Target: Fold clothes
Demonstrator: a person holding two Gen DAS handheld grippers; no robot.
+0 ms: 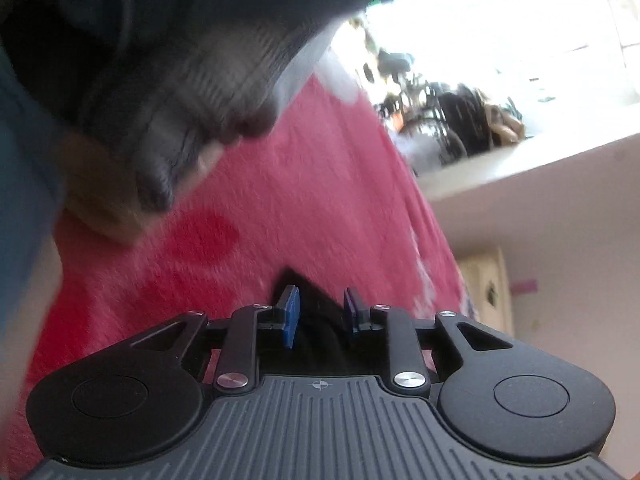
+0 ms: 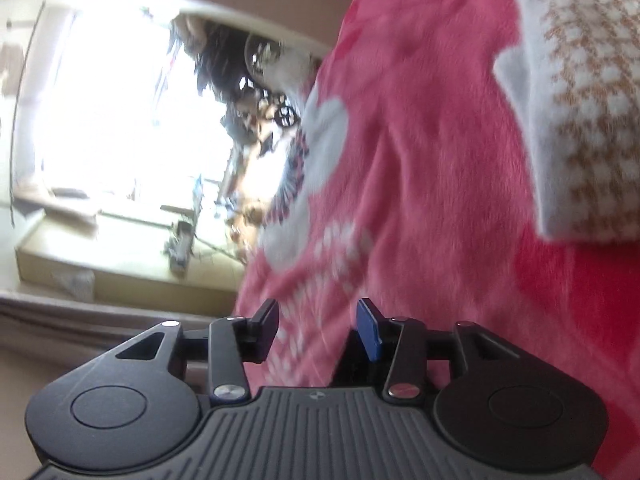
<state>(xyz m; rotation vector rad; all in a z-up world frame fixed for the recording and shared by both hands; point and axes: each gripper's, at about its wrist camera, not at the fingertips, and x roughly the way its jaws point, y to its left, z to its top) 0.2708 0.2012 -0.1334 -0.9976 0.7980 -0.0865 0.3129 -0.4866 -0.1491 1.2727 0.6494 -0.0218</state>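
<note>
Dark garment (image 1: 180, 60) hangs bunched at upper left, above the red blanket (image 1: 312, 184); left gripper (image 1: 320, 314) pinches dark cloth; right gripper (image 2: 318, 326) gapes empty; no fold shows.

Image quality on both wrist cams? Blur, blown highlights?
Left wrist: window blown out white, dark garment motion-smeared, left gripper sharp. Right wrist: window also clipped, pink blanket and patterned knit soft; right gripper crisp. Fisheye bends both.
</note>
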